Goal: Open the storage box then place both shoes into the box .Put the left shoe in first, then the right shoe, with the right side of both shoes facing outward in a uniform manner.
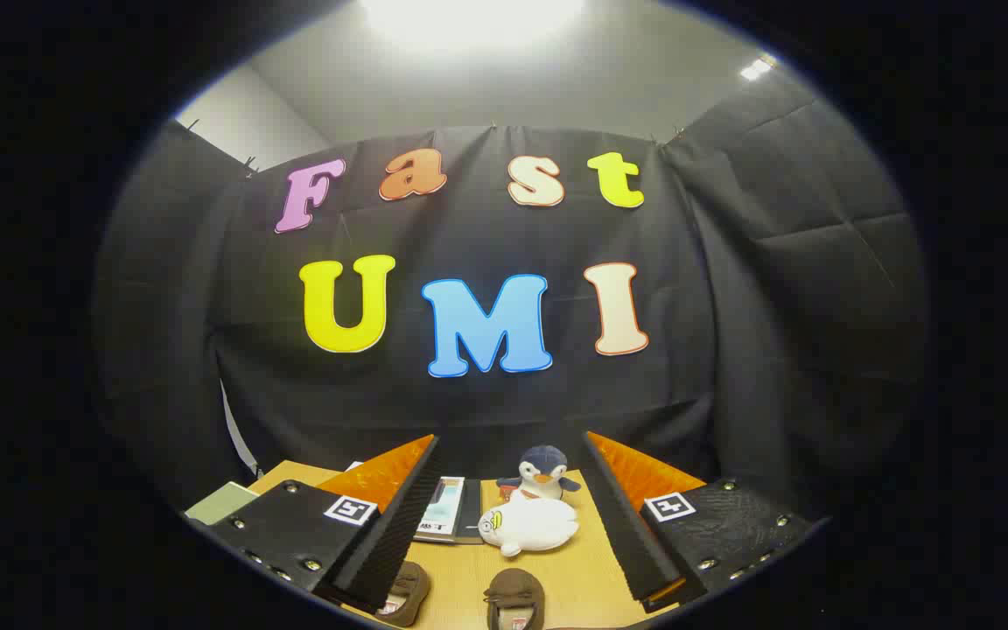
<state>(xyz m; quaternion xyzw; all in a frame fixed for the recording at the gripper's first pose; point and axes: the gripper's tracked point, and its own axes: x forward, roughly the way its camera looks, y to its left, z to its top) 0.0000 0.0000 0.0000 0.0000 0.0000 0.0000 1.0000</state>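
The tongs are spread wide and released, grasping nothing, held above the wooden tabletop with open space between the two fingers.

Two brown shoes lie on the tabletop at the near end of that gap. The left-hand shoe sits at about 7 o'clock from the middle of the gap, partly tucked under the left finger. Its long axis appears tilted, its far end leaning toward 1 o'clock, though only part of it shows. The right-hand shoe lies at about 6 o'clock, midway between the fingers, its rounded end toward 12 o'clock and its long axis running roughly along the fingers. Which shoe is the left and which the right of the pair cannot be told. The two are near each other but apart.

Beyond the shoes, toward 12 o'clock, a white plush duck lies on its side, and a plush penguin stands upright just behind it, touching it. At 11 o'clock, beside the left finger, a flat packaged box lies on the tabletop. A pale green object sits at 9 o'clock, outside the left finger.
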